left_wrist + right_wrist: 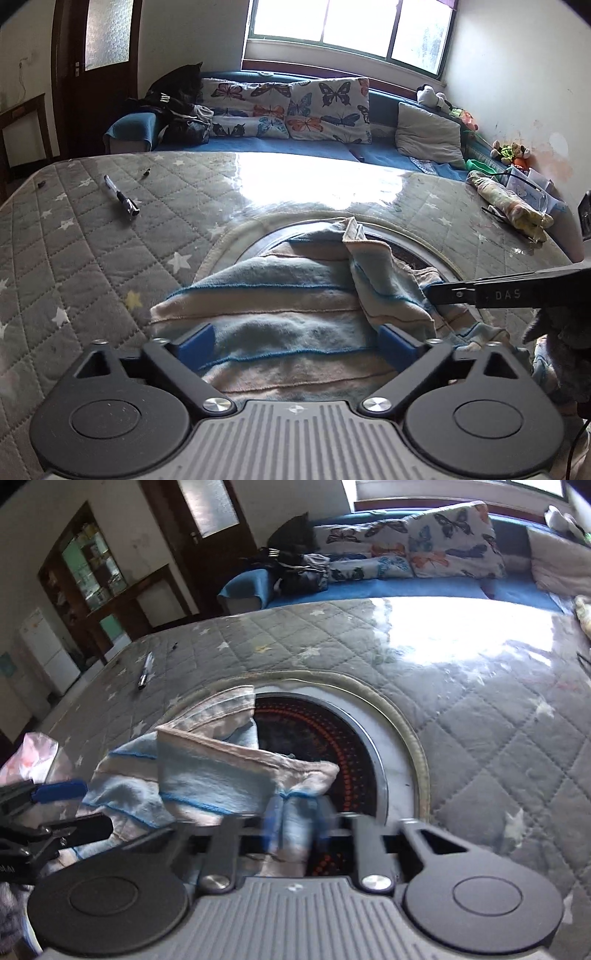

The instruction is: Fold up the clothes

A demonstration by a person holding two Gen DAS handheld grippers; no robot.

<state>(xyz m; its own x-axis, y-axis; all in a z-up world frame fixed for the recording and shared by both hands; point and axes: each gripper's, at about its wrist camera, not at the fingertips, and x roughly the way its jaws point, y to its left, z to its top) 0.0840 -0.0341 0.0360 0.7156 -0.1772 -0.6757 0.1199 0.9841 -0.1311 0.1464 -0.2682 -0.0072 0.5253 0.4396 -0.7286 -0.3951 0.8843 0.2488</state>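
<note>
The striped cloth (280,295) lies bunched on the quilted table cover (92,236), half over the round cut-out in it. From the left wrist the left gripper (295,341) stands spread wide, its blue pads (195,341) either side of the cloth's near stripes and pressing nothing. A flap of the cloth is lifted and folded over to the right, where a dark arm of the right gripper (439,291) comes in from the side, its tip at the cloth's edge.

The right wrist shows what that view hides. The right gripper (291,819) is clenched on a pinch of the cloth (221,775), the blurred pads tight together with blue-and-cream fabric bunched between them. Under the cloth the cut-out holds a dark disc (325,738) ringed with orange dots, barely seen from the left. One blue pad of the left gripper (59,790) shows at the left edge, beside the cloth.

Only the left wrist catches the window (351,26), a rolled cloth (513,206) at the cover's far right, and toys along the wall. Both show the pen (122,195) on the cover and the butterfly cushions (288,110) on the blue sofa (258,142). Only the right shows the cabinet (88,565) by the door.
</note>
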